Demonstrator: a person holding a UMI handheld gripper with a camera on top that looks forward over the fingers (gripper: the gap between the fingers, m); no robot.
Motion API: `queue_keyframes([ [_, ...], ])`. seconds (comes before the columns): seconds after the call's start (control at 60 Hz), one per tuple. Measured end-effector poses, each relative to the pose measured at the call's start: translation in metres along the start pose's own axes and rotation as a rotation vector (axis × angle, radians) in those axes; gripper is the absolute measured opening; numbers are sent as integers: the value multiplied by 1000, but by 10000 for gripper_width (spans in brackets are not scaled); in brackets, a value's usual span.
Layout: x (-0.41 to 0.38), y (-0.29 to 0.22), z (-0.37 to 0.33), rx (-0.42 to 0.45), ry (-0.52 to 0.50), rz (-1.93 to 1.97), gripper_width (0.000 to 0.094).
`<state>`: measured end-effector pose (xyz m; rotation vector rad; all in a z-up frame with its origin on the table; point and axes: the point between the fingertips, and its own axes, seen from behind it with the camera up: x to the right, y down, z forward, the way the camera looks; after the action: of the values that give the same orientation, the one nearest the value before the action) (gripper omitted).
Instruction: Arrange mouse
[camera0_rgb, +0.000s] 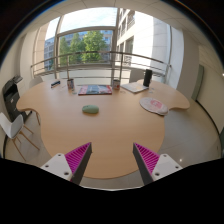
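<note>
Gripper (112, 160) held above the near edge of the round wooden table (110, 125), fingers spread apart, nothing between them. Mouse (90, 109) lies well beyond them, mid-table toward the left. Pink mat (154, 104) near the right edge.

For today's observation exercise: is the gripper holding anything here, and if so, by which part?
Nothing is held. The gripper is open, with only bare table between its fingers. The mouse lies well beyond them, untouched.

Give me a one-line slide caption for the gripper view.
Open gripper hovers over a round wooden table, with the grey-green mouse lying well beyond its fingers, short of a colourful mat.
</note>
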<state>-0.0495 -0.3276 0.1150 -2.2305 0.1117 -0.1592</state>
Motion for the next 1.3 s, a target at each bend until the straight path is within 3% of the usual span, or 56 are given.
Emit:
queue_keyframes([
  [0.583, -90, -84, 287, -43, -155, -157, 851],
  [0.717, -106, -100, 316, -35, -209, -173, 843],
  [0.95, -107, -136, 366, -11, -202, -184, 836],
  [1.083, -107, -143, 384, -13, -213, -147, 722],
  [1.167, -120, -141, 384, -22, -258, -128, 505],
  [1.3, -119, -143, 383, -11, -225, -111, 436],
])
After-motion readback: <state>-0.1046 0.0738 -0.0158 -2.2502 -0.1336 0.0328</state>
